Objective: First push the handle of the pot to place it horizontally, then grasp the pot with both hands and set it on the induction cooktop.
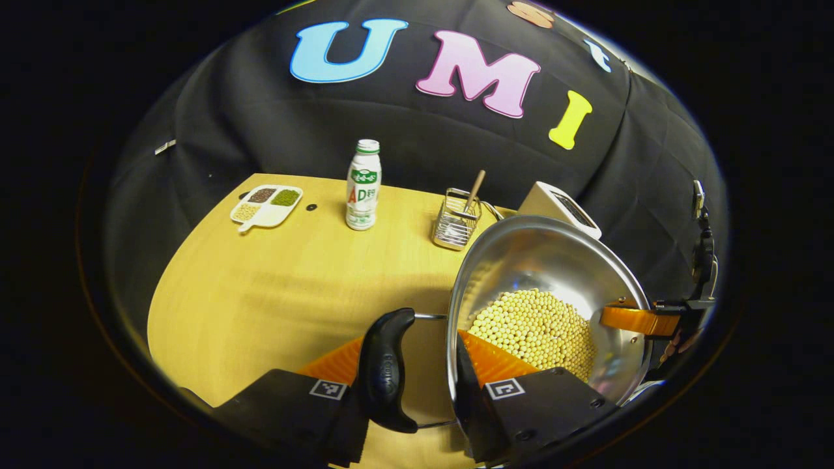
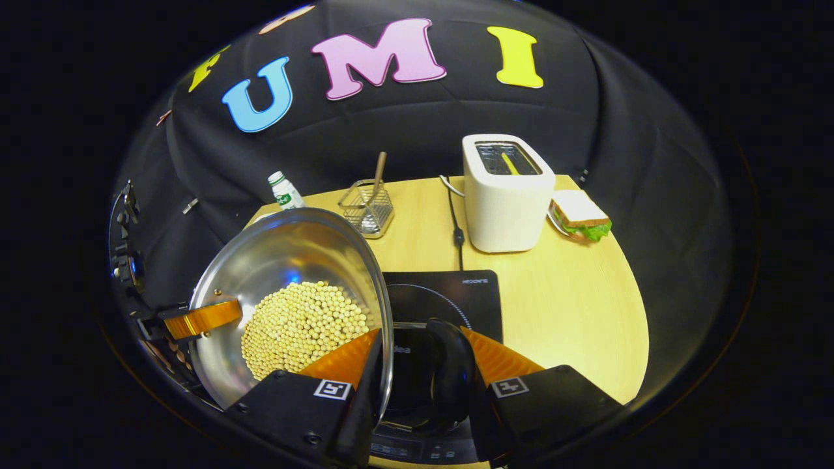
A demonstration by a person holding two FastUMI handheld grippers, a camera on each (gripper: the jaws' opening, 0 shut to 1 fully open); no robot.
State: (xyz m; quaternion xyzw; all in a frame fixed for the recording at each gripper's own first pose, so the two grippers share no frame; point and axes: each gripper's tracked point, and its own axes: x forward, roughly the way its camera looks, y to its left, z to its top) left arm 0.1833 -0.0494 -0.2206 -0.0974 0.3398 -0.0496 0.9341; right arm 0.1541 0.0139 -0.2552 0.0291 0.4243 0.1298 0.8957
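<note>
The steel pot, half full of yellow beans, is held up between the two grippers. The left gripper has its fingers closed around one black side handle and the pot's rim. In the right gripper view, the right gripper grips the other handle and the rim in the same way, above the black induction cooktop. That view also shows a toaster and a sandwich. The left gripper view has a white bottle and a divided tray on the counter. A wire basket stands behind. The pot hides most of the toaster there, and the cooktop's panel is cut off.
</note>
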